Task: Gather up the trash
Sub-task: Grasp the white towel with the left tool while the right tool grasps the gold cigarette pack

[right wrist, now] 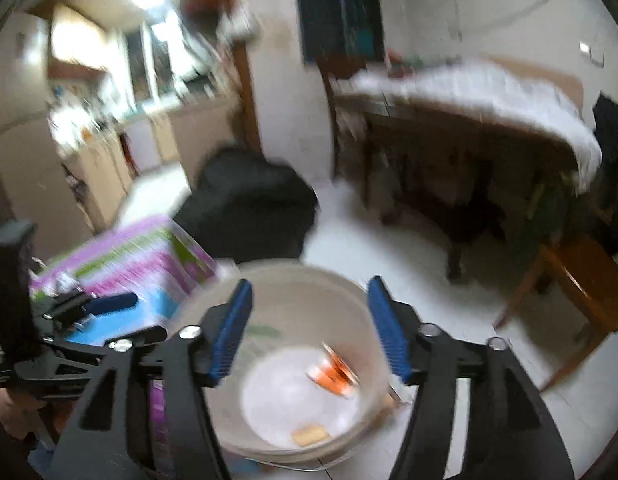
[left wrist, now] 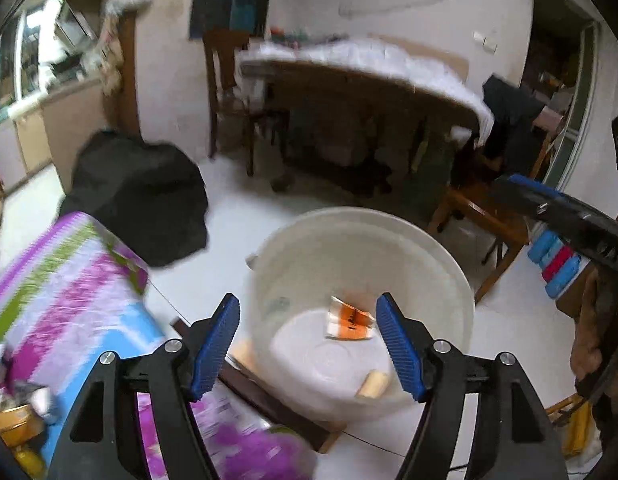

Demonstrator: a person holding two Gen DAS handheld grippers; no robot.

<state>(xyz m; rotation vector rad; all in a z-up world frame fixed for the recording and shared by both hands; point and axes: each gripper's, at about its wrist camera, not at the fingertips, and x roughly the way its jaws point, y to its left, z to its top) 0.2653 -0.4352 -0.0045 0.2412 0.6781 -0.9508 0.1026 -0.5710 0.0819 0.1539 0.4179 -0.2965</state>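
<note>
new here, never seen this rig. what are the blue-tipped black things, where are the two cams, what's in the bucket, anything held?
No robot here: a person carries one pair of hand-held tongs in each hand, and each has a fisheye camera looking along its fingers. One picture is from the left tongs, the other from the right tongs. Both are open and hold nothing. Both look down into a white bucket on the floor, which holds an orange wrapper and a small tan piece. Beside it is a striped cloth.

One white bucket [left wrist: 361, 248]; inside it, one orange wrapper [left wrist: 349, 320], one tan scrap [left wrist: 373, 385]. Beside it, one black bag [left wrist: 141, 196].
</note>
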